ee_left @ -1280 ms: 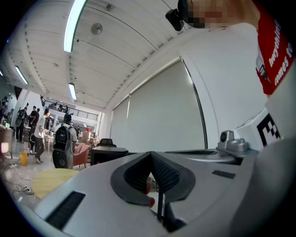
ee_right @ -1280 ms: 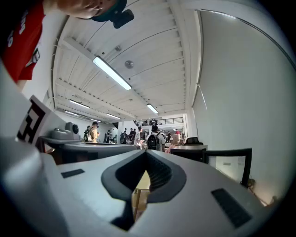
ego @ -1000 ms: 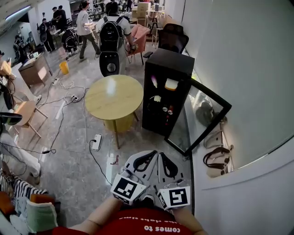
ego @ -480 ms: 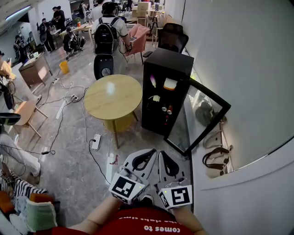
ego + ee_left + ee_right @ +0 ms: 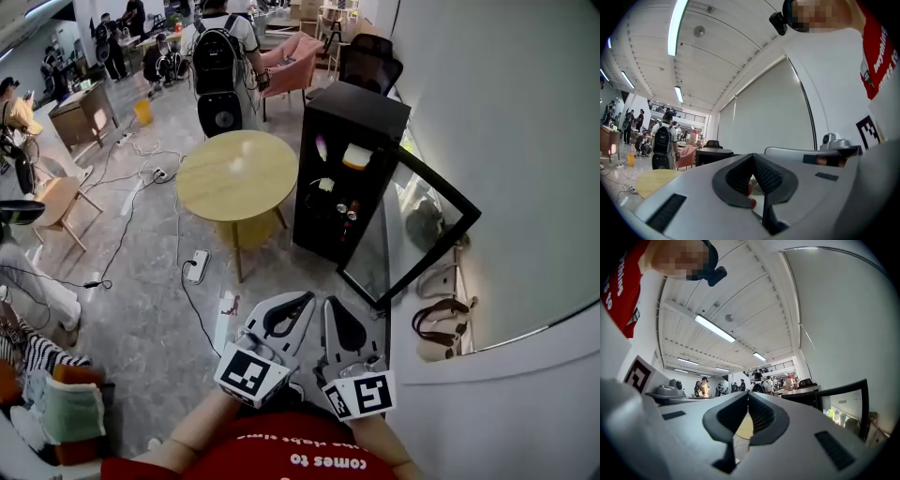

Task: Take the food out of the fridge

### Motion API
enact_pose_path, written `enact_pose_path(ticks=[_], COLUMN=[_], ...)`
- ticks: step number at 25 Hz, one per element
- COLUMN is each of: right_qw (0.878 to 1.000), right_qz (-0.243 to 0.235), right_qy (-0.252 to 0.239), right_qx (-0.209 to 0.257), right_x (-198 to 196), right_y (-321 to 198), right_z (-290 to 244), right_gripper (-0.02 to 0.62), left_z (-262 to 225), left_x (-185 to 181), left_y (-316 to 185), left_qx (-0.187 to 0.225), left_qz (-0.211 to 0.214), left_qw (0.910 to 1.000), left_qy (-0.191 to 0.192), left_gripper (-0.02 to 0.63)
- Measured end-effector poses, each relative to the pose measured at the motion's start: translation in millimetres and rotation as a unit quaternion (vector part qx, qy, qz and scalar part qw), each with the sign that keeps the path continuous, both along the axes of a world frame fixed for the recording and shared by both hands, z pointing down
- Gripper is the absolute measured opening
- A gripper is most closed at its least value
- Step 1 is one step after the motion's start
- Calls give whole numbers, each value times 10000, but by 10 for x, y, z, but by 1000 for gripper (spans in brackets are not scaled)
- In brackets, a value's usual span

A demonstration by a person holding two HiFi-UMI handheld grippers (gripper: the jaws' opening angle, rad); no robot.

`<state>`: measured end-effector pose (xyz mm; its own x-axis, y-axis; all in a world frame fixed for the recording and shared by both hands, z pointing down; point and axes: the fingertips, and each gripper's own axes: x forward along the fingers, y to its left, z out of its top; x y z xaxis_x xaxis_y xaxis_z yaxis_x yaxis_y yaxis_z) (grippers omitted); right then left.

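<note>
Passer-by gone, fridge [image 5: 349,164] open, shirt [image 5: 300,459] reads "comes to"

- A round wooden surface [image 5: 236,174] is standing on the grey floor [image 5: 141,319].
- A person with a black backpack [image 5: 217,56] is standing just beyond it, back turned.
- A pink armchair [image 5: 292,58] is sitting beside that person, and a black office chair [image 5: 367,67] is standing further right, by the wall [image 5: 506,141].
- Cables [image 5: 122,234] are trailing across the floor left of the surface, and a white power strip [image 5: 197,266] is lying near its legs.
- A yellow bucket [image 5: 142,112] is standing far off, near a wooden desk [image 5: 82,108].
- A wooden chair [image 5: 58,211] is standing at the left edge.
- Brown sandals [image 5: 441,323] are lying on a ledge along the wall.
- Strip lights [image 5: 677,26] are glowing on the ceiling.
</note>
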<state>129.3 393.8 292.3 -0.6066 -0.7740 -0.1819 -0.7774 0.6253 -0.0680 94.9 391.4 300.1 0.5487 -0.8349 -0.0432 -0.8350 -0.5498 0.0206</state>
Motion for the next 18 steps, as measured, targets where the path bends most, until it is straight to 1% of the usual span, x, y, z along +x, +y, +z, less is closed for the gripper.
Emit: enact_pose_path(ticks=[3,8,14,18], right_qw=[9998,9996,9985,9972], right_qz=[-69,-24,170,285], right_qy=[94,219,516,685], right_qx=[-140,-169,-16,62], right_x=[-31,-94,-210,-389], right_y=[-93,-300,-760,-1172], right_z=[89,158,202,186], right_gripper=[11,11,11,11], left_z=[27,53,125,97], left_x=[31,8,-90,-283], left_y=[-47,-279,-776,-1178], left_qx=[128,133,85,76], left_qz=[-92,-185,6,32], left_qw=[9997,9993,9996,9999], left_qy=[-189,-292,-256,-128], left_gripper=[8,6,8,8])
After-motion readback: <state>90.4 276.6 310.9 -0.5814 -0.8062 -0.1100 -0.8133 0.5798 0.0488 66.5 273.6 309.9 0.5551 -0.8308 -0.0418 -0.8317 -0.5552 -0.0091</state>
